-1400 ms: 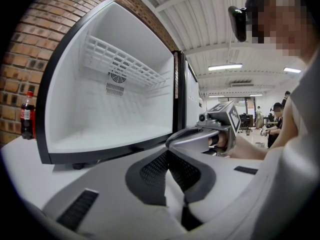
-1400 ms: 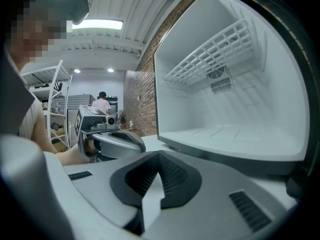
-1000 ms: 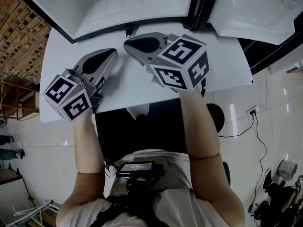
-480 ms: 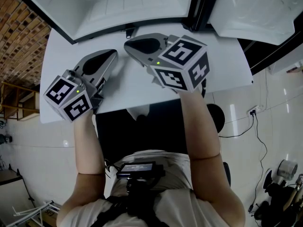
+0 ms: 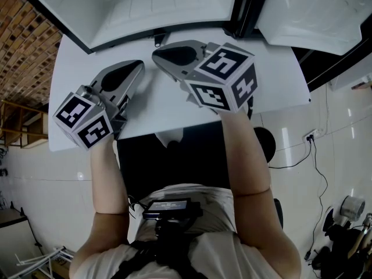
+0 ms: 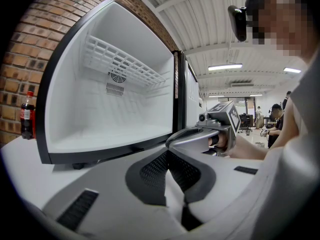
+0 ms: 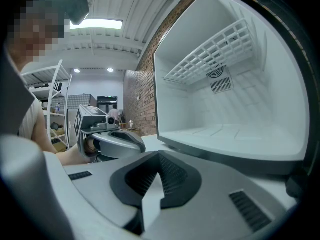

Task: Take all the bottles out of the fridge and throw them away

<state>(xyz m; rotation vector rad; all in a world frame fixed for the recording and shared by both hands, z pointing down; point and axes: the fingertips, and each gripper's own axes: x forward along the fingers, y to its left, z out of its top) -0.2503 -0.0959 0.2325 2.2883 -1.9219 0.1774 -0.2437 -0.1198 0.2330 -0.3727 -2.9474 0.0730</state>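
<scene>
Left gripper point(image 5: 138, 66): smooth grey moulded shell, black ribbed pads point(image 6: 152, 170).
Right gripper point(image 5: 158, 53): matching grey shell.
Marker cubes point(image 5: 225, 77): white, black square patterns.
Clothing: pale short-sleeved shirt point(image 5: 200, 195), black chest-mounted device point(image 5: 168, 207).

Right gripper point(image 7: 158, 156) fills the bottom of the frame, jaws pressed together with nothing between them. The open fridge point(image 7: 250, 104) takes up the whole right side, white inside, with a wire shelf point(image 7: 210, 54) up top and a vent below it. Middle left there's the left gripper point(image 7: 135, 141) in a hand point(image 7: 75, 156). A brick wall point(image 7: 142, 99) runs behind, and a ceiling light point(image 7: 97, 24) sits upper left.
</scene>
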